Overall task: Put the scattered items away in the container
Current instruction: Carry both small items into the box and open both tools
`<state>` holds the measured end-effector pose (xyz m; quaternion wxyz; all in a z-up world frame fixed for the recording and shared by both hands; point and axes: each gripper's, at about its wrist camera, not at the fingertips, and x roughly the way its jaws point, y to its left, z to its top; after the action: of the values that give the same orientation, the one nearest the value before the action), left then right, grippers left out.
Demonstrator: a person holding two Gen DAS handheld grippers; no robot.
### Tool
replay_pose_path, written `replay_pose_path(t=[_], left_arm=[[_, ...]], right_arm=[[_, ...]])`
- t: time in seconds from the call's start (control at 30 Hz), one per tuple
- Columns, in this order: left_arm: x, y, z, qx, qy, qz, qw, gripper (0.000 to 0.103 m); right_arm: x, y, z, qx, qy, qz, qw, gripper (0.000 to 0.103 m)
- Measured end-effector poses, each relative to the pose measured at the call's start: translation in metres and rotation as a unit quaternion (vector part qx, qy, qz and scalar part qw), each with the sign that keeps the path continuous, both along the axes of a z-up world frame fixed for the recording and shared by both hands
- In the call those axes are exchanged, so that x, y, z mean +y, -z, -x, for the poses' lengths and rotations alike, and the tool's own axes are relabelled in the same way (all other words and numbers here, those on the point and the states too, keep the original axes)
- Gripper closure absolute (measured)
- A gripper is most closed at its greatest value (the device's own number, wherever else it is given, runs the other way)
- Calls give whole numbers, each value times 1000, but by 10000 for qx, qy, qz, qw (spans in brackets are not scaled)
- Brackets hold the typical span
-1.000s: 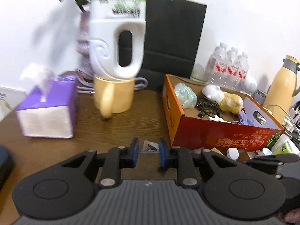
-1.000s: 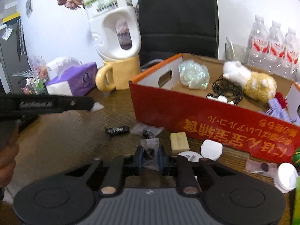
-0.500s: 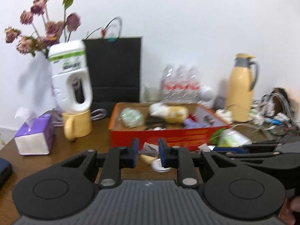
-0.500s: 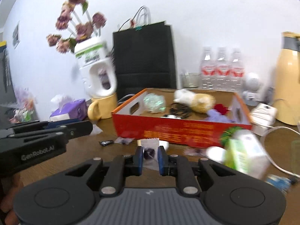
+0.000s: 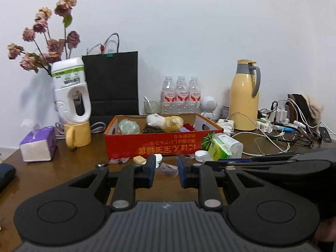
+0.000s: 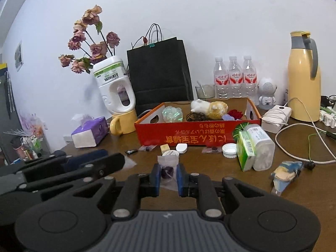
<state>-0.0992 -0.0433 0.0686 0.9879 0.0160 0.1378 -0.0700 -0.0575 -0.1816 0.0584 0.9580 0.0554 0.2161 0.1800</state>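
Observation:
A red cardboard box (image 5: 159,142) (image 6: 197,136) stands mid-table holding a plush toy (image 5: 166,121), a clear wrapped item, black cable and small bits. In front of it lie a tan eraser (image 6: 164,148), white round cases (image 6: 181,147), a white cap (image 6: 230,150), small plastic bags and a green-and-white cotton swab tub (image 6: 255,150). My right gripper (image 6: 168,175) is shut on a small clear bag with a dark piece inside (image 6: 168,168), held low above the table. My left gripper (image 5: 166,171) is open and empty, well back from the box.
Behind the box stand a black paper bag (image 5: 113,84), an upturned white jug on a yellow mug (image 5: 76,134), water bottles (image 5: 181,96), a yellow thermos (image 5: 244,100). A purple tissue box (image 5: 38,145) sits left, tangled cables and chargers (image 5: 283,126) right, a blue wrapper (image 6: 286,171).
Both grippers have pulled back and up from the table and box; the view widened. The right gripper kept the small bag between its fingers. The left gripper stayed open.

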Motion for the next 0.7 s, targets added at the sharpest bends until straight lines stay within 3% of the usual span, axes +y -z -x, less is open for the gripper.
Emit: replay_pose_path(t=[0.37,0.7], left_arm=[[6,-8,14,-345,-166,0,9993,80],[14,-3,-28,-111,-127,60,9998,80]], right_arm=[[-9,-1,19,-87,104,-59,9999,88],[-16,5,-16,93,233,-105,9996,88]])
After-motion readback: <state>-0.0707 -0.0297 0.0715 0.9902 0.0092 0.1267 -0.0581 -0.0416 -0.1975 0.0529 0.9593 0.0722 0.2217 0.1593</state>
